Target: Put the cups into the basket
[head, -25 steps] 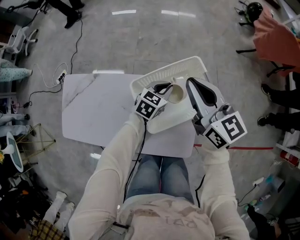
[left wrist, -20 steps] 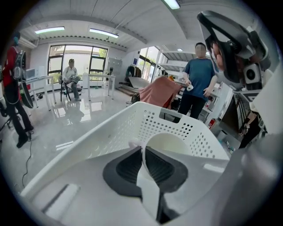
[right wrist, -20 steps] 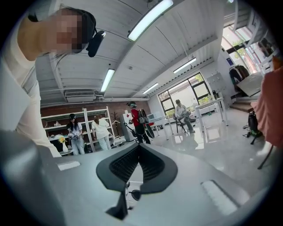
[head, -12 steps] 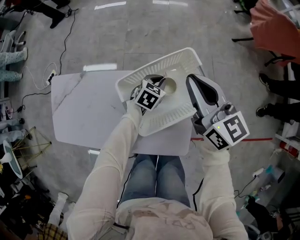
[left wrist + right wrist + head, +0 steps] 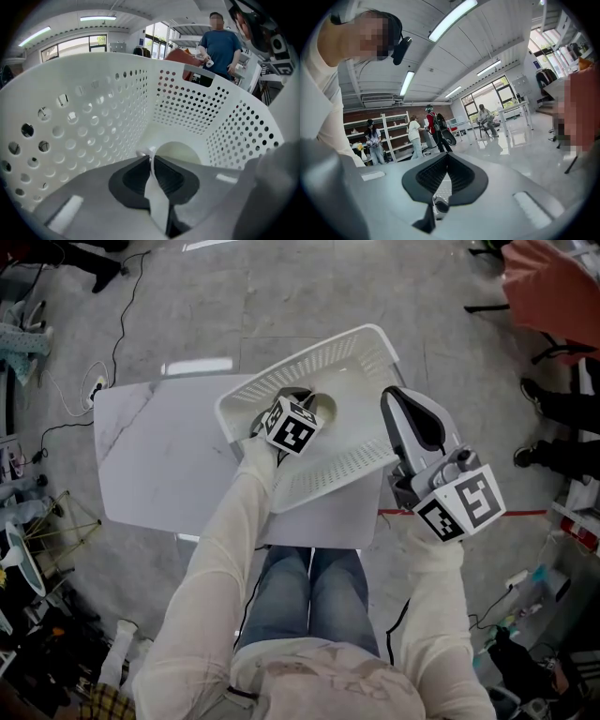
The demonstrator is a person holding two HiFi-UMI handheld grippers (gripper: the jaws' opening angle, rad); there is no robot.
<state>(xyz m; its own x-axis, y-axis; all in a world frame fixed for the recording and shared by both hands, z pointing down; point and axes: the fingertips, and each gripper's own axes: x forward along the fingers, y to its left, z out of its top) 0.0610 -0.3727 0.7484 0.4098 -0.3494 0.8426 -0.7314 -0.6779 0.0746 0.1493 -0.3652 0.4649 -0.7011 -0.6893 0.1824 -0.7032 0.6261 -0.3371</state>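
The white perforated basket (image 5: pixel 309 357) stands on the right part of the white marble-pattern table (image 5: pixel 159 456). The left gripper (image 5: pixel 298 405) reaches down into it. In the left gripper view the jaws of the left gripper (image 5: pixel 151 159) are pressed together on the thin wall of a white cup (image 5: pixel 177 152), and the round opening of the cup shows just behind the jaws, low inside the basket. The basket walls with holes rise close on both sides and in front, so they enclose this gripper. Only this one cup can be made out.

The right gripper (image 5: pixel 394 397) is held beside the right edge of the basket, outside it. In the right gripper view the jaws of the right gripper (image 5: pixel 447 157) meet, with nothing between them, and they point out to the room.

A cable (image 5: pixel 122 324) lies on the grey floor left of the table, and a red line (image 5: pixel 525 514) at the right. Behind the basket stands a person in a blue shirt (image 5: pixel 220 44). Other people (image 5: pixel 415 133) stand near shelves (image 5: pixel 391 131).
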